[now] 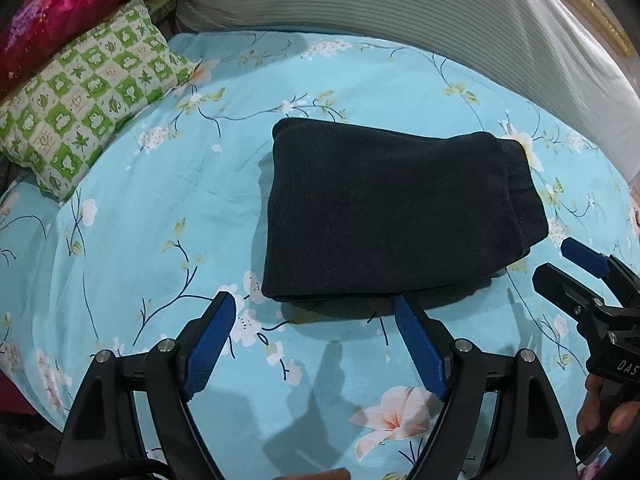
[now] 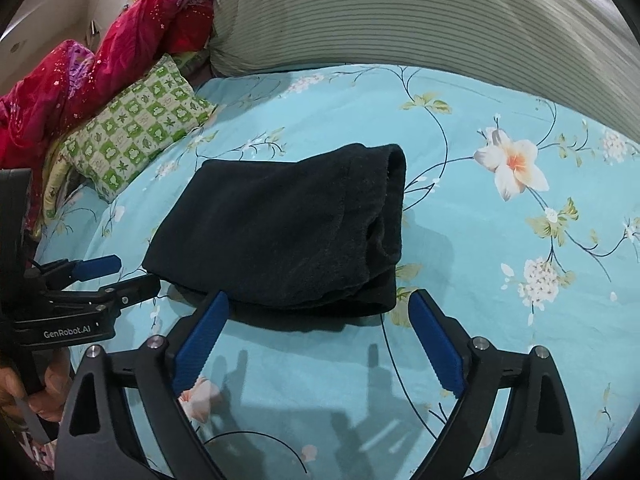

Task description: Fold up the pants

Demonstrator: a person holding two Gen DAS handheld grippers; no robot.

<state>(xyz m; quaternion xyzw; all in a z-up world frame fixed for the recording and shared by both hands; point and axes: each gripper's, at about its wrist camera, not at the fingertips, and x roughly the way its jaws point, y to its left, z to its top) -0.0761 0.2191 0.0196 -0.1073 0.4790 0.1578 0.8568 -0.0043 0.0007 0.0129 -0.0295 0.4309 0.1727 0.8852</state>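
Currently the pants [image 1: 392,216] sit folded into a compact dark rectangle on the bed sheet [image 1: 160,208], roughly mid-frame in both wrist views. Layers are stacked, with a lower layer peeking out along the near edge. In the right wrist view a rolled, thicker end [image 2: 394,204] shows on the bundle's right side.

Left claw [image 1: 316,308]: jaws spread wide, nothing between them. Blue pads [image 1: 212,344] hover just short of the near edge of the pants; the right-hand pad tip looks very close to the fabric, contact can't be confirmed.

Right claw [image 2: 320,308]: also spread wide and empty, fingertips just at the near edge of the bundle, left pad tip overlapping the fabric edge in view. Touching or not, can't tell.

Each claw shows in the other's camera: the right one at the far right edge of the left view, beside the bundle's near right corner, and the left one at the left edge of the right view, beside the near left corner. Both look parted there too.

Surroundings: green-and-white checked pillow [image 1: 88,96] at the far left of the bed, red fabric [image 2: 92,68] piled behind it, a grey striped bolster [image 2: 400,20] along the far side. Sheet is light blue with a floral print.
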